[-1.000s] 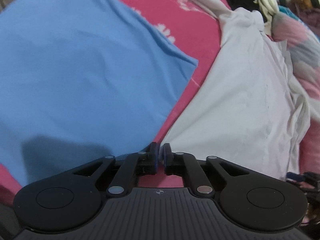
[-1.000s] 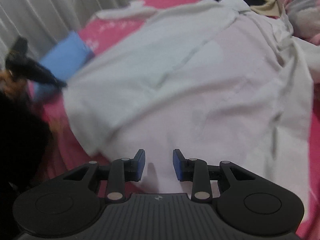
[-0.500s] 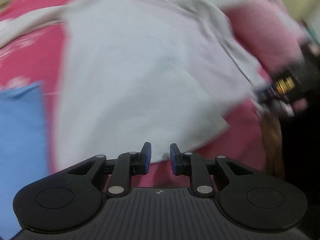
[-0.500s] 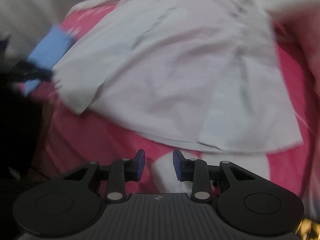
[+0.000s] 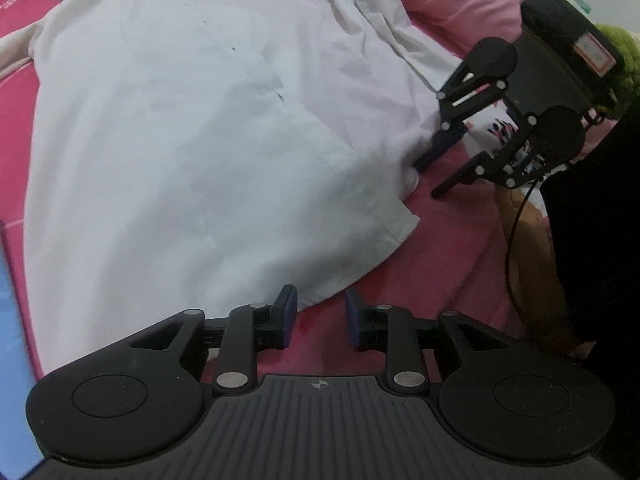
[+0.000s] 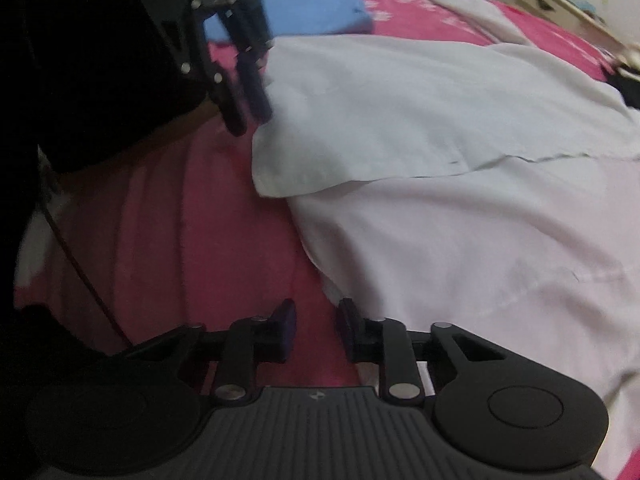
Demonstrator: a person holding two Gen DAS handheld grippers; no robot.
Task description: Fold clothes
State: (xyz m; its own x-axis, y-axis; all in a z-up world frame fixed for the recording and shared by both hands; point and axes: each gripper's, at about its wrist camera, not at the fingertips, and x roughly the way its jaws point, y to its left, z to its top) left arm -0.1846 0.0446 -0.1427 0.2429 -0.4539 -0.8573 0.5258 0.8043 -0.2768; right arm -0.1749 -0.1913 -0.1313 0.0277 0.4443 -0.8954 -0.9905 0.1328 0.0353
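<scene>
Left wrist view: we see left gripper released, jaws just widening; right gripper released, narrowing, beside white shirt hem at bed edge.

I can read no words or numbers anywhere. My right gripper carries a small red-framed label on its body, but its print is too small for me to read.

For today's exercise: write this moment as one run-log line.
white shirt flat on bed | left gripper open at hem | right gripper open at corner
</scene>
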